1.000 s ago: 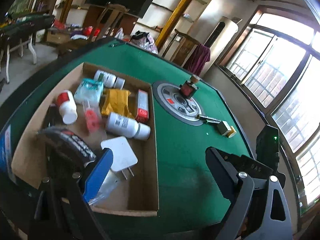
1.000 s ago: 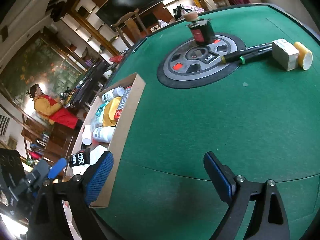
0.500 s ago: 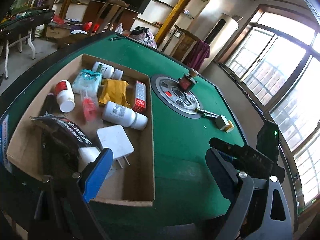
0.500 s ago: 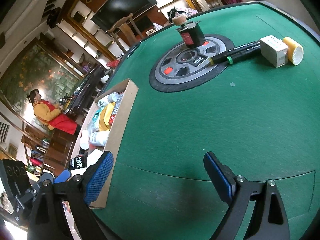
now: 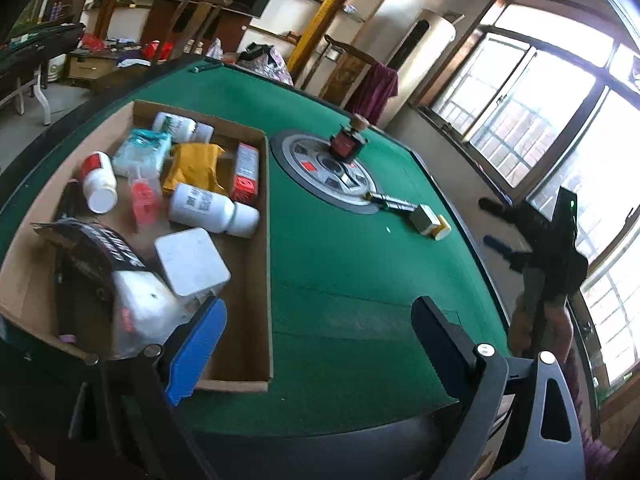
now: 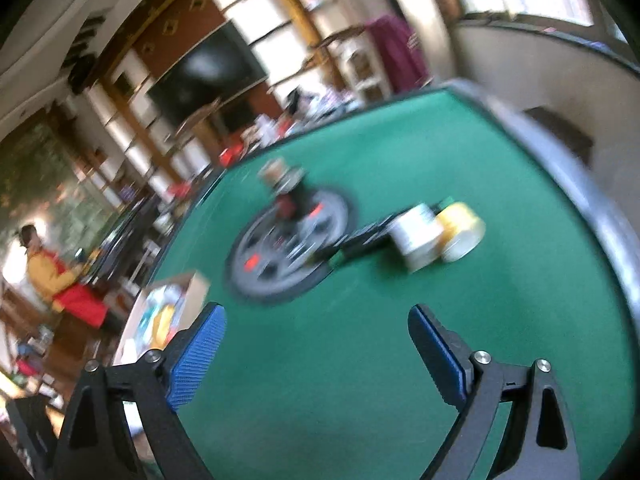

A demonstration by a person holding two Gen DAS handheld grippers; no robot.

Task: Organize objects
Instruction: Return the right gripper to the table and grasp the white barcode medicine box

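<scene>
My left gripper has its jaws spread wide and holds nothing; it hangs over the near edge of the green table, its blue-padded finger above the near corner of the cardboard box. My right gripper is likewise parted and empty, pointed across the felt; its view is blurred. Inside the box I note a white charger block, a white bottle lying on its side, a yellow packet, a red-and-white carton against the right wall, a teal pack, a red-capped bottle and a black pouch at the near left. Outside the box, on the grey centre disc, stands a small dark jar. A black pen lies at the disc's rim, touching a small white box, with a yellow roll just beside that. These loose items sit well apart from the cardboard box
</scene>
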